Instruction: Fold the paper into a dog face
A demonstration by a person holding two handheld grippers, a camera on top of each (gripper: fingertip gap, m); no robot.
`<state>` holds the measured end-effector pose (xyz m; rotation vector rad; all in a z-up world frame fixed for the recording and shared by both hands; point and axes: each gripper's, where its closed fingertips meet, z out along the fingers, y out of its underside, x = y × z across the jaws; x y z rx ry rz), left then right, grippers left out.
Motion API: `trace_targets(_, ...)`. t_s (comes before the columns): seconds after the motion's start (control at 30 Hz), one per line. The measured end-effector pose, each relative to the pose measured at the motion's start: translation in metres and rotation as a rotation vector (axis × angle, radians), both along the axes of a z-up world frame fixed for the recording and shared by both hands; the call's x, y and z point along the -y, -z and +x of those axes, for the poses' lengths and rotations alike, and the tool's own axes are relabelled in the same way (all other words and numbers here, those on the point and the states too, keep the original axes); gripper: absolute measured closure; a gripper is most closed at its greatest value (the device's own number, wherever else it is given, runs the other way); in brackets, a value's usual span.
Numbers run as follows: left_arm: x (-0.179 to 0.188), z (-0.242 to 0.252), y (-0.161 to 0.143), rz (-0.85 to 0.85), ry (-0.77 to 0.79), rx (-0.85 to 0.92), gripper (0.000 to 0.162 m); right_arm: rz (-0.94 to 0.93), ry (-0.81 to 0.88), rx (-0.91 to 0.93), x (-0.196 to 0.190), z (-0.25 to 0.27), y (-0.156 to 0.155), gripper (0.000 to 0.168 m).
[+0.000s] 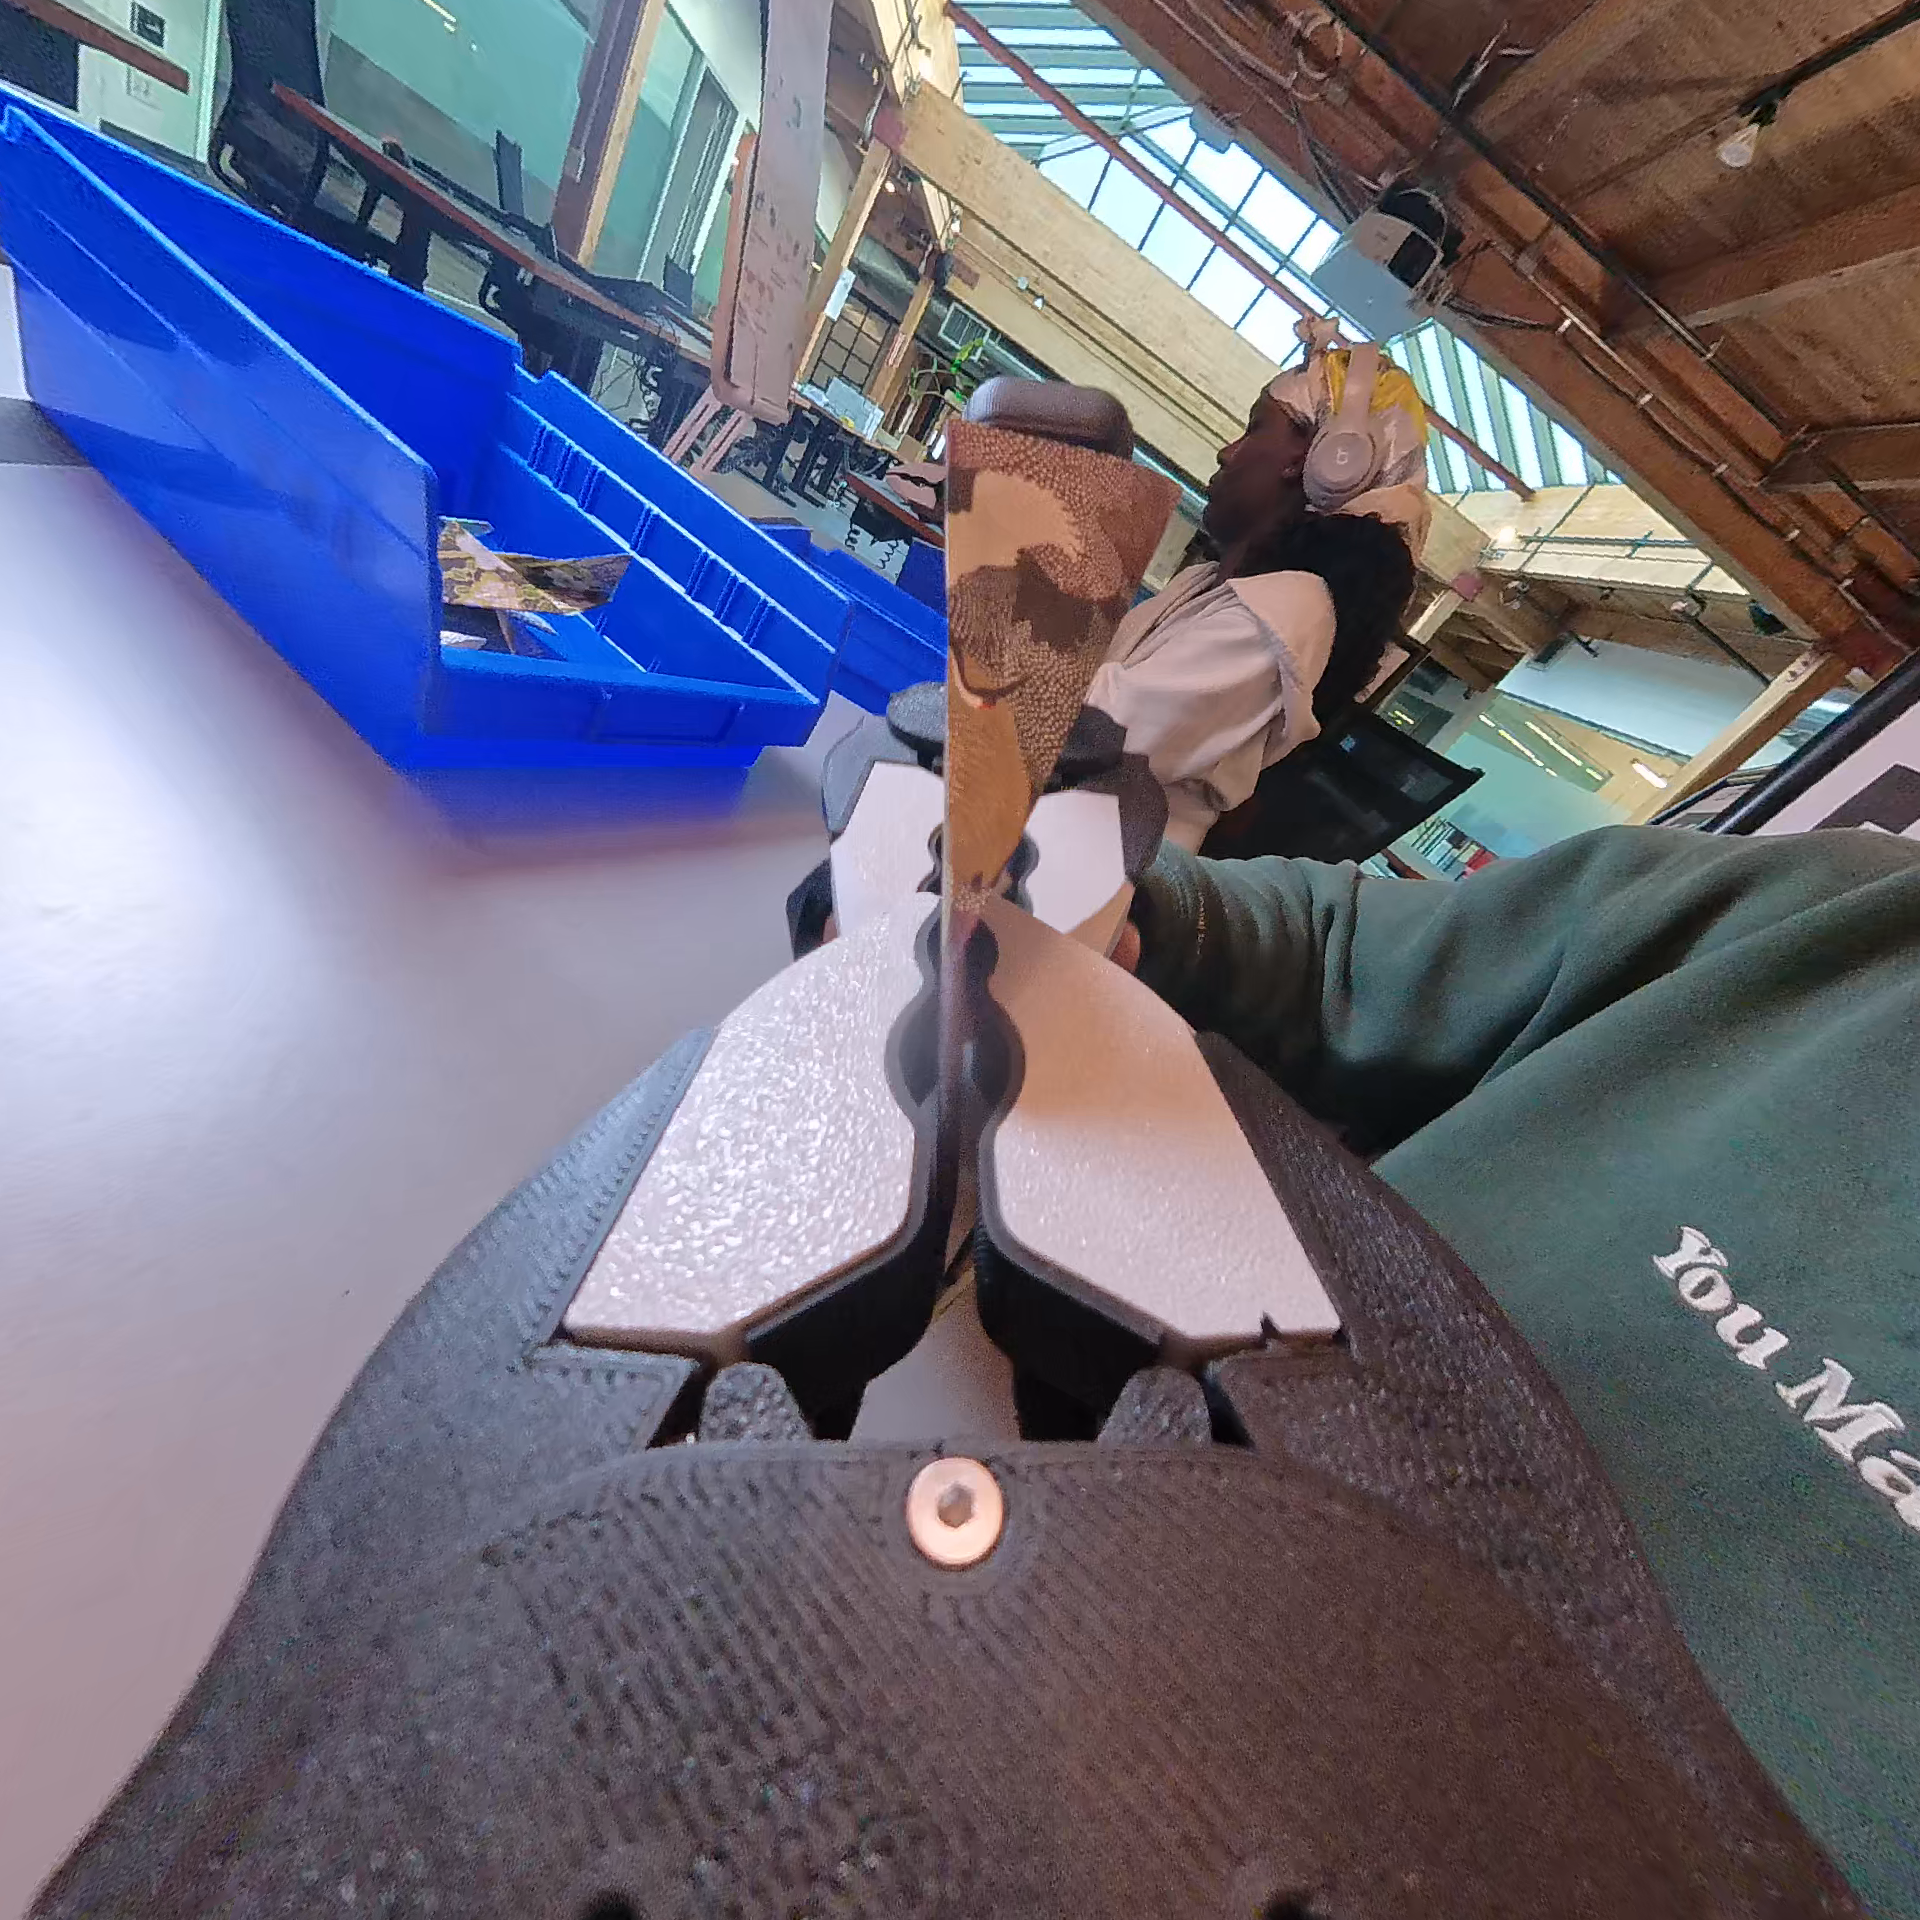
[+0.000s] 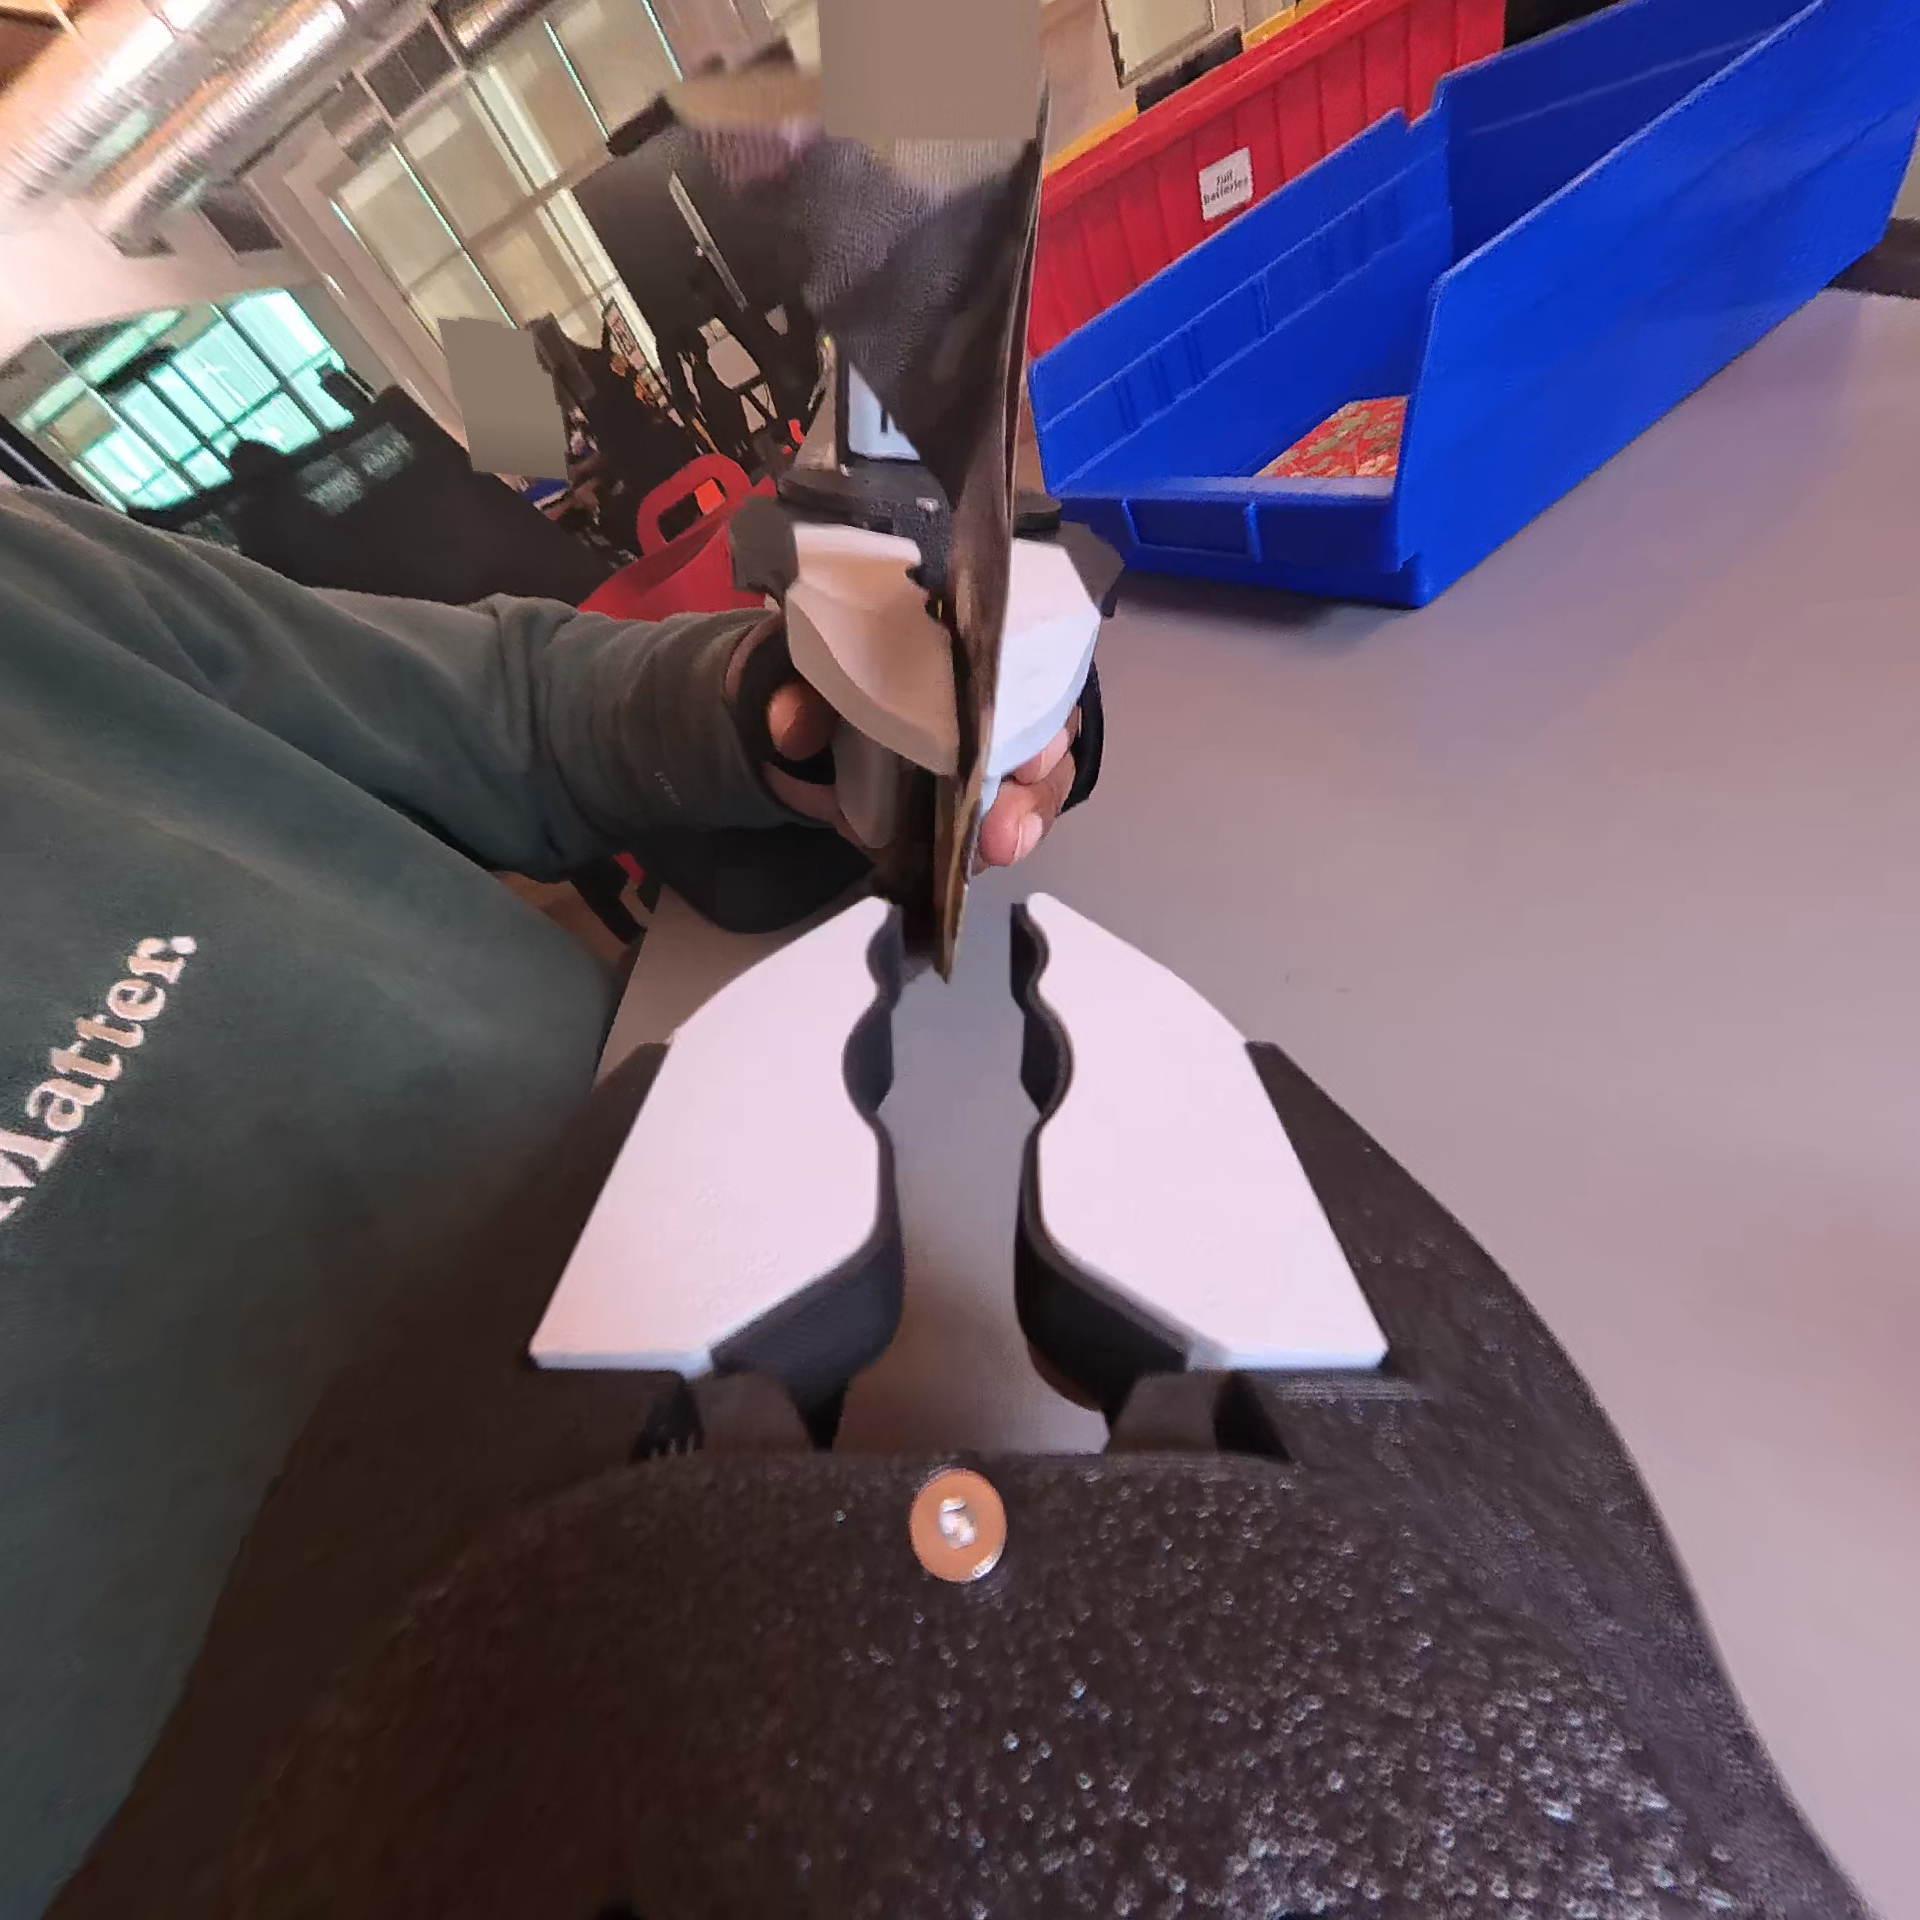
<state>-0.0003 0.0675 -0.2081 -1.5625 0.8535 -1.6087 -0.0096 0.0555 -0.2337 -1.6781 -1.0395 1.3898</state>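
Left gripper clamped, right gripper parted, both held tip to tip above the table.

Left gripper [image 1: 951, 1039]: white fingers [image 1: 774, 1132] pressed together on a thin sheet edge, jaws closed. Right gripper [image 2: 954, 966]: fingers [image 2: 727, 1164] apart with a clear gap, sheet tip just at the fingertips, not pinched. In the right wrist view the left hand [image 2: 904, 769] wraps the far gripper's handle, green sleeve [image 2: 499, 707] reaching in from the left. Grippers face each other, close.
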Motion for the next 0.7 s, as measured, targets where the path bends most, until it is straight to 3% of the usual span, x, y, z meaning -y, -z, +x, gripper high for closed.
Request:
trace_targets(0.07,0.002,0.0,0.003,0.0,0.01,-0.014,0.162,0.005,0.036,-0.055,-0.006,0.005,-0.011,0.15)
trace_targets(0.2,0.007,0.005,0.008,0.001,0.033,-0.035,0.161,0.012,0.077,-0.136,-0.014,0.015,-0.025,0.168)
trace_targets(0.43,0.009,0.006,0.011,-0.001,0.045,-0.051,0.161,0.007,0.055,-0.117,-0.011,0.016,-0.023,0.168)
trace_targets(0.5,0.011,0.007,0.015,0.002,0.055,-0.071,0.162,0.014,0.061,-0.141,-0.011,0.016,-0.027,0.156)
trace_targets(0.57,0.013,0.008,0.017,-0.004,0.068,-0.077,0.161,0.028,0.069,-0.124,-0.011,0.016,-0.026,0.168)
trace_targets(0.7,0.013,0.009,0.017,-0.013,0.07,-0.071,0.162,0.061,0.095,-0.095,-0.013,0.017,-0.025,0.168)
